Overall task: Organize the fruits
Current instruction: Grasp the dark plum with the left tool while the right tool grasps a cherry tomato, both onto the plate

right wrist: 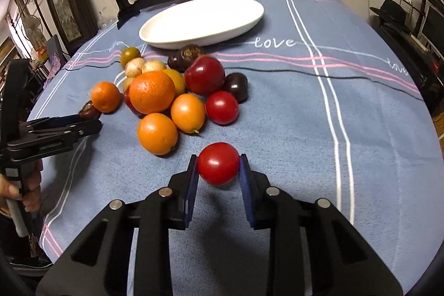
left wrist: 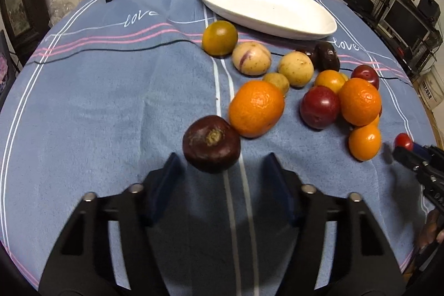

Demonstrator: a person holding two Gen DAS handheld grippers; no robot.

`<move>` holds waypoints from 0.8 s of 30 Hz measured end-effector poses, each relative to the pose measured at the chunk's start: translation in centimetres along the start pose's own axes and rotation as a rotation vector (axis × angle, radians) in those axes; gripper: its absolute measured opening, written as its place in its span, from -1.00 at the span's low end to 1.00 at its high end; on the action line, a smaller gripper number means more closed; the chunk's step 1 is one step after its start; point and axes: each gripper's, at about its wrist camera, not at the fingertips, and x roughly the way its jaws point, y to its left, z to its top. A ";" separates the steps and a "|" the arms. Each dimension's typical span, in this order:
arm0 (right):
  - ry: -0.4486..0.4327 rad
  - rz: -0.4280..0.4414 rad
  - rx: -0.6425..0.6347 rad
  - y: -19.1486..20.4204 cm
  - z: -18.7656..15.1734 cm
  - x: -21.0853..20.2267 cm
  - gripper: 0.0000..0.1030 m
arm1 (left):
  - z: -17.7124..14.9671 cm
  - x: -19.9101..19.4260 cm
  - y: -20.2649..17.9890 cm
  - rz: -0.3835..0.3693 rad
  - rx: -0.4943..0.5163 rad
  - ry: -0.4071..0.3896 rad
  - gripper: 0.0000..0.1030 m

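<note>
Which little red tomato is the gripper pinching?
The round red tomato nearest the camera, squeezed between the right gripper pads. The other red tomato sits free beside the oranges.

Mixed fruits (right wrist: 163,96) heaped on cloth, white dish (right wrist: 202,21) empty behind

My left claw (left wrist: 222,165) is matte black plastic, two broad arms with triangular cut-outs, each arm pinned by a pair of round silver screws (left wrist: 136,187). Its fingers (left wrist: 166,174) end in flat dark blue pads. My right claw (right wrist: 218,167) is the same build: black frame, silver screw heads (right wrist: 165,192), and ribbed blue pads (right wrist: 245,182) on the inner faces. In the right view I see the left unit side-on, thin black plates bolted together above a pale grey handle (right wrist: 15,210).
</note>
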 end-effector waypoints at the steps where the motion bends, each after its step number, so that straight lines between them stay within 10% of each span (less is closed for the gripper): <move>1: -0.005 0.005 -0.004 0.1 0.1 -0.2 -0.43 | 0.1 0.0 0.2 0.018 0.002 -0.005 -0.21; 9: -0.051 0.030 -0.044 0.7 2.1 -1.4 -0.43 | 0.8 -2.1 0.6 -0.011 0.024 -0.042 -0.23; 15: -0.172 0.040 -0.098 1.5 8.6 -2.2 -0.43 | 7.2 -4.4 -1.5 -0.029 0.082 -0.155 -0.22; 24: -0.143 -0.021 -0.130 2.7 16.3 6.2 -0.43 | 15.7 2.5 -3.5 -0.015 0.069 -0.107 -0.21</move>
